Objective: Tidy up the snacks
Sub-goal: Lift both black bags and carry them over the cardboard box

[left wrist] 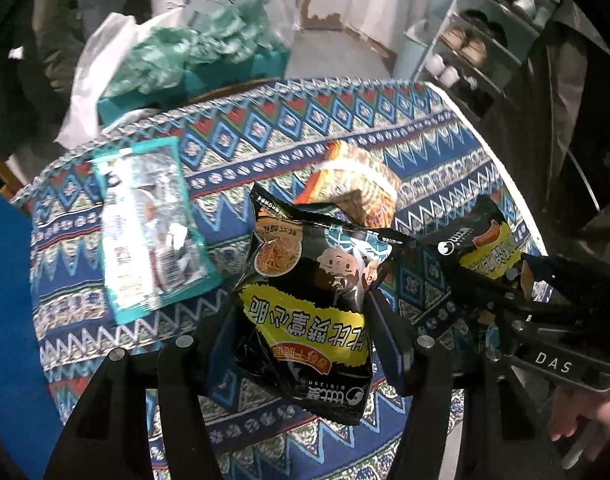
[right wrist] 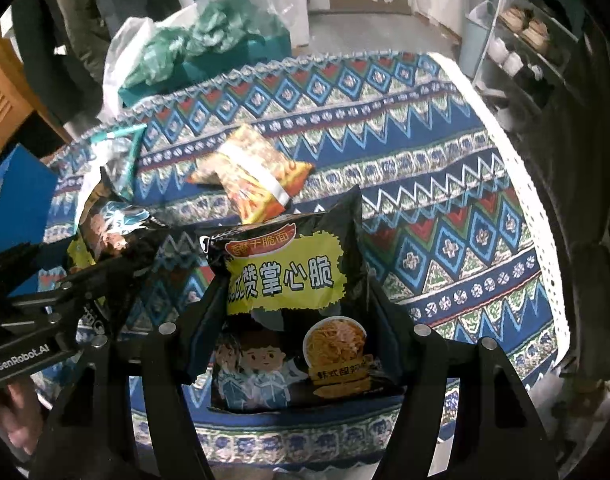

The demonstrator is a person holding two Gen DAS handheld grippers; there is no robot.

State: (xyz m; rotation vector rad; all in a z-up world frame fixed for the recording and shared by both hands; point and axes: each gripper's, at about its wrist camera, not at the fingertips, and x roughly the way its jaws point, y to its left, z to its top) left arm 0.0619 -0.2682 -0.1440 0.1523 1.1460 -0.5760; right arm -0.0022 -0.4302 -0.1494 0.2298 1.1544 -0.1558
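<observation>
Left tongs (left wrist: 305, 320) clenched across a black packet (left wrist: 305, 300), lifted clear of the table (left wrist: 445, 136). Right tongs (right wrist: 297, 320) likewise clenched on a second black packet (right wrist: 289, 304). Probably light, crinkly, air-filled, with brittle noodles inside: best gripped gently mid-body or at a seam, never crushed. Orange packet (left wrist: 357, 180) mid-table, teal packet (left wrist: 149, 224) near the left edge, both lying loose.

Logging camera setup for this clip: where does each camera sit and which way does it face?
Left wrist: on the left gripper, looking steeply down at its black snack bag; the right gripper shows too.
Right wrist: on the right gripper, looking down at its own black bag; a hand shows.
Shared: patterned tablecloth, orange packet.
</observation>
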